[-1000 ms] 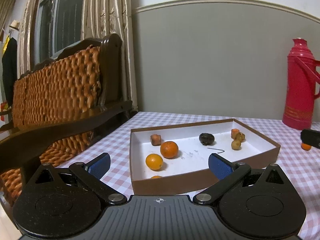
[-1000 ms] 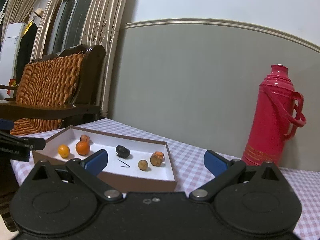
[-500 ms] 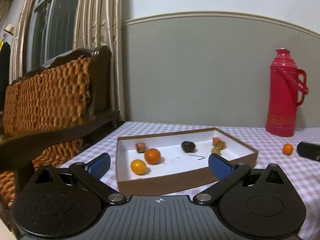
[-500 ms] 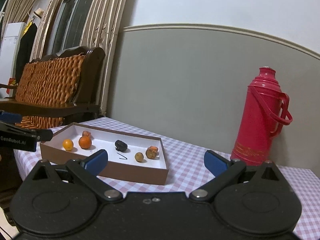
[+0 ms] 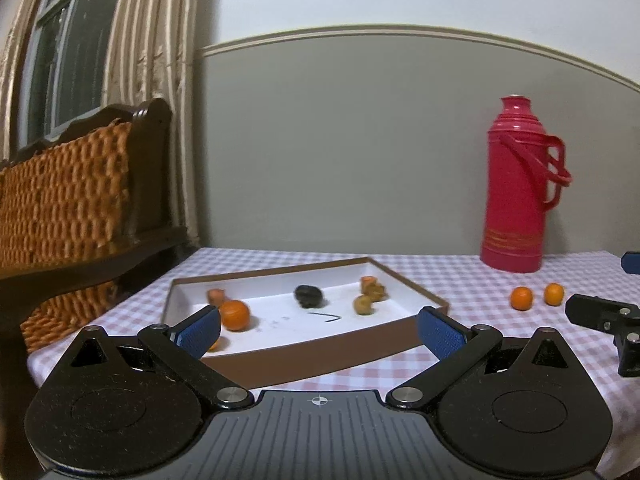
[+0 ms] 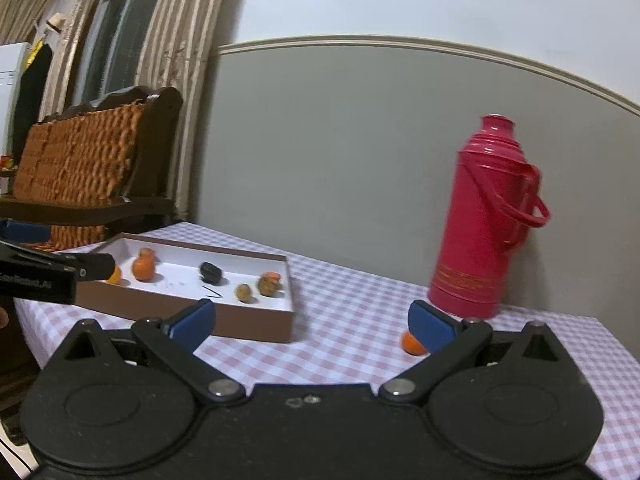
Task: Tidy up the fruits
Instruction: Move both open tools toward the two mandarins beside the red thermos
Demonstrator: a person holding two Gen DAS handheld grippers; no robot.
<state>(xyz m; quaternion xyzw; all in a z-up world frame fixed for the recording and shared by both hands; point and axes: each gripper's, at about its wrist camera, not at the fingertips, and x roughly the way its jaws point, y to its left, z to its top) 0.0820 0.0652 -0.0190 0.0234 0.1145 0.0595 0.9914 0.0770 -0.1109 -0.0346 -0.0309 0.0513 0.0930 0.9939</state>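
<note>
Two small oranges [image 5: 521, 298] sitting loose on the checked tablecloth [image 5: 472, 280] at right of frame, near the red thermos [image 5: 518, 188]. More fruit lying inside the brown box [image 5: 320, 354], centre. Left gripper [image 5: 318, 330] and right gripper [image 6: 310, 320] both hovering spread wide, gripping nothing.

One small orange fruit [image 5: 214, 345] in the brown cardboard box [image 5: 320, 354] is half hidden behind a blue pad. Another small orange fruit on the counter [image 6: 412, 343] is partly covered too.
</note>
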